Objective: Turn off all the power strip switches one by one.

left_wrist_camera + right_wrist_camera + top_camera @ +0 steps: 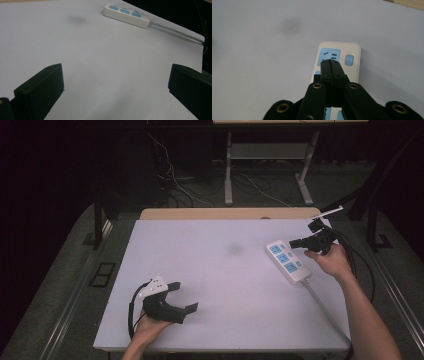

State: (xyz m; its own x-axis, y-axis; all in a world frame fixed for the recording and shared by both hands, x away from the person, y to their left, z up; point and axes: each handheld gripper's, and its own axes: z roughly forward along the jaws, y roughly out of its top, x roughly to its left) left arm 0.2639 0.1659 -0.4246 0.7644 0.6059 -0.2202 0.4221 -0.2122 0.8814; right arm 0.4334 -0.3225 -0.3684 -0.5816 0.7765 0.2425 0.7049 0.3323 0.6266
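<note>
Power strip (288, 262), white with three blue socket faces, lies flat on the bench (210, 285) at about 3 o'clock, its long side running from 10 to 4 o'clock and its grey cable (325, 307) trailing off toward 5 o'clock. That slant puts its far end, with the small blue button (349, 60) and a red dot beside it, nearest the right gripper (293, 243). The right gripper's fingers are clenched together on nothing, forming a single blunt tip that hovers just over the strip's far socket, at about 8 o'clock from the button. I judge they are closed this way to serve as a poking tool for the switch rather than to grasp anything. The left gripper (186, 297) rests low at about 7 o'clock, well apart from the strip, fingers released wide and empty, seemingly parked out of the way. A faint dark smudge (234, 248) marks the bench near its middle.
</note>
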